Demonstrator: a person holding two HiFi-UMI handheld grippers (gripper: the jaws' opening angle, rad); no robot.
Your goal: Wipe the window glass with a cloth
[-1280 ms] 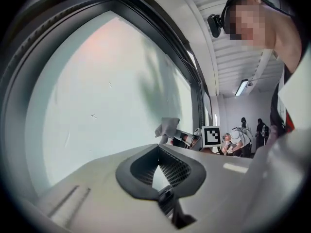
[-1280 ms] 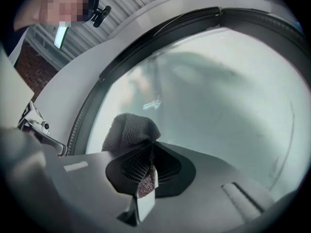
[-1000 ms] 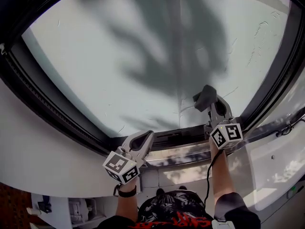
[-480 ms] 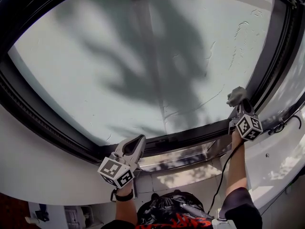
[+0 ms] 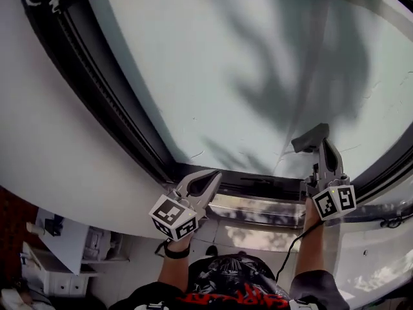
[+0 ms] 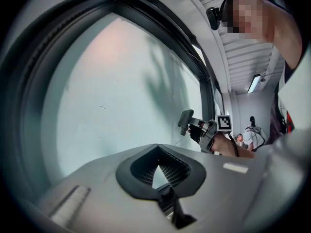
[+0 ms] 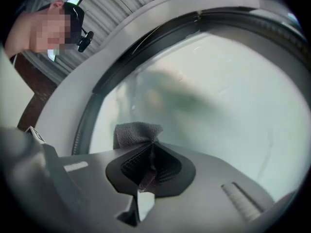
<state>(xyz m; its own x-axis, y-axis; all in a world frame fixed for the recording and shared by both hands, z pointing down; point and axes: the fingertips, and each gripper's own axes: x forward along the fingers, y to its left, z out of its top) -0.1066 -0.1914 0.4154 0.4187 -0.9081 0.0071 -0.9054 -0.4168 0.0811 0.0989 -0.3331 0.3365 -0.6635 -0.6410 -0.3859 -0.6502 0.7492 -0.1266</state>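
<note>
wiping step in hand: my right gripper [image 5: 321, 146] pinches the cloth [image 5: 308, 137] tight, low on the window glass [image 5: 226, 63], left gripper [image 5: 210, 178] closed, empty; next likely needs a firm sweep across.

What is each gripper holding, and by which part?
The right gripper pinches the grey cloth by a bunched edge; the rest sticks out beyond its fingers. The left gripper holds nothing.
</note>
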